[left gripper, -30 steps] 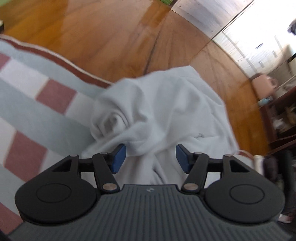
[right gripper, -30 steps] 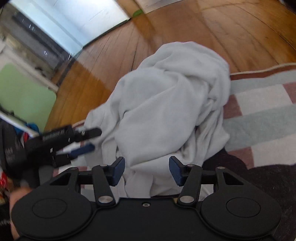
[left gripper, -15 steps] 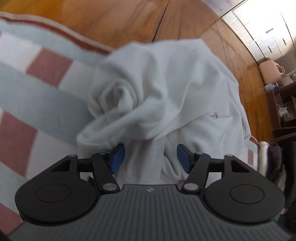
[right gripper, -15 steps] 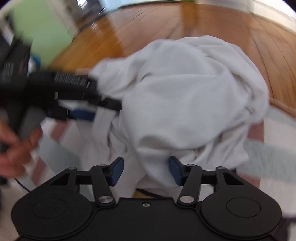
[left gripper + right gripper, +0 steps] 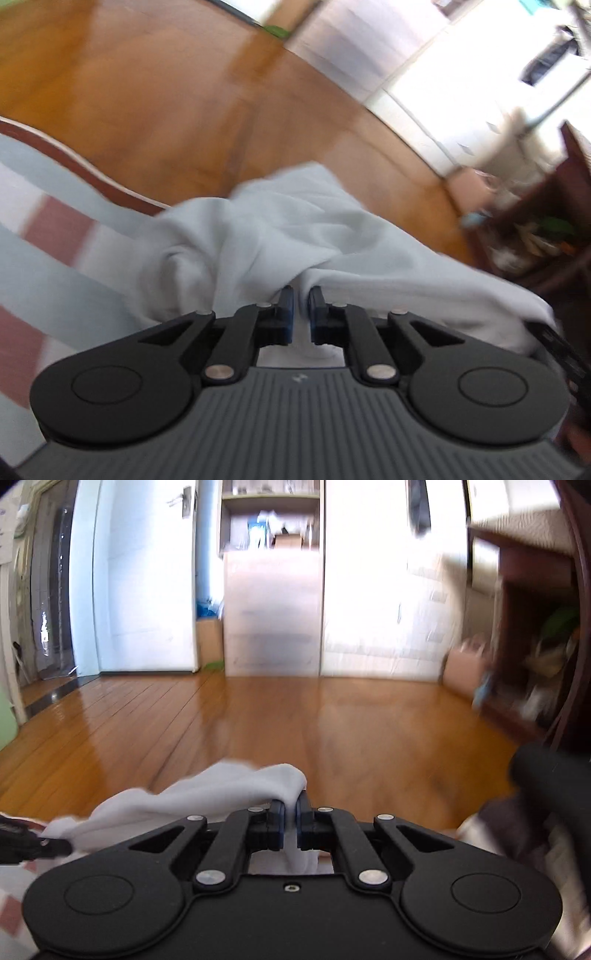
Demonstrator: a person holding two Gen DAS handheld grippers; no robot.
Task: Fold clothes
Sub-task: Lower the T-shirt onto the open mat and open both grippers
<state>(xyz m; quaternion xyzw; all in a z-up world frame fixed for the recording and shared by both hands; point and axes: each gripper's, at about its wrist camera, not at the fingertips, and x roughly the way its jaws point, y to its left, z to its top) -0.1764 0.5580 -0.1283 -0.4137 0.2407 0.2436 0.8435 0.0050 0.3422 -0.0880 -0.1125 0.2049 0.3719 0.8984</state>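
A crumpled white garment lies across a striped rug and onto the wooden floor. My left gripper is shut on a fold of it, with cloth bunched between the blue pads. In the right wrist view the same white garment drapes off to the left, lifted above the floor. My right gripper is shut on its edge, a strip of cloth hanging down between the fingers. The other gripper's black tip shows at the left edge of that view.
Wooden floor stretches ahead to white doors and a shelf unit. A dark wooden cabinet with cluttered shelves stands on the right, with a pink box beside it. Dark cloth lies low right.
Both grippers closed from open onto the white garment. The right one rose and tilted up, so its view now looks across the room instead of down at the pile.
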